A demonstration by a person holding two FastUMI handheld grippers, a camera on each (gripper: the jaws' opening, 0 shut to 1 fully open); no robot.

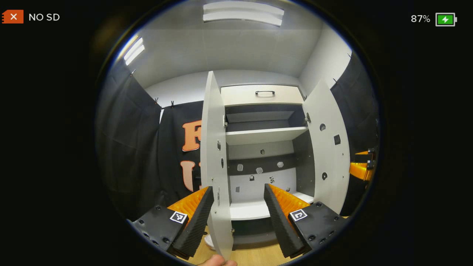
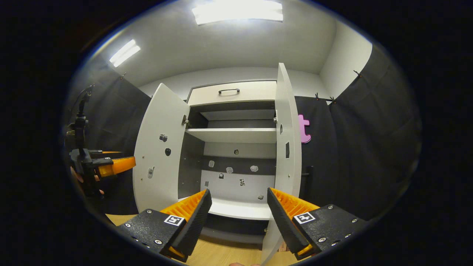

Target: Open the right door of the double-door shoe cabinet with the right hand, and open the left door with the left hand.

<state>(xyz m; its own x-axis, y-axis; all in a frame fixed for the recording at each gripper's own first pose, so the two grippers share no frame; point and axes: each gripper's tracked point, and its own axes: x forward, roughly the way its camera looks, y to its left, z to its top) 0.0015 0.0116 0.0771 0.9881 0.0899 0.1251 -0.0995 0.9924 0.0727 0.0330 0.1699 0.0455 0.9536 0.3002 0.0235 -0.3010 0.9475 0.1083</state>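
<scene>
Doors are standing wide open on the shoe cabinet (image 2: pixel 236 111) now. The left door (image 1: pixel 216 155) is sitting edge-on between the spread fingers of the left hand-held gripper (image 1: pixel 238 214), just beside one finger. The right door (image 2: pixel 287 147) is swinging out near the right hand-held gripper (image 2: pixel 239 218), whose fingers are apart, gripping nothing. Shelves (image 1: pixel 264 135) are showing inside.

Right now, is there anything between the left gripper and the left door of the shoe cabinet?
Nothing visible. In the left gripper view, the left door stands open, and its edge sits inside the gap of the open left gripper, near the left finger. Whether that finger touches it cannot be told. The right door is open too.
</scene>
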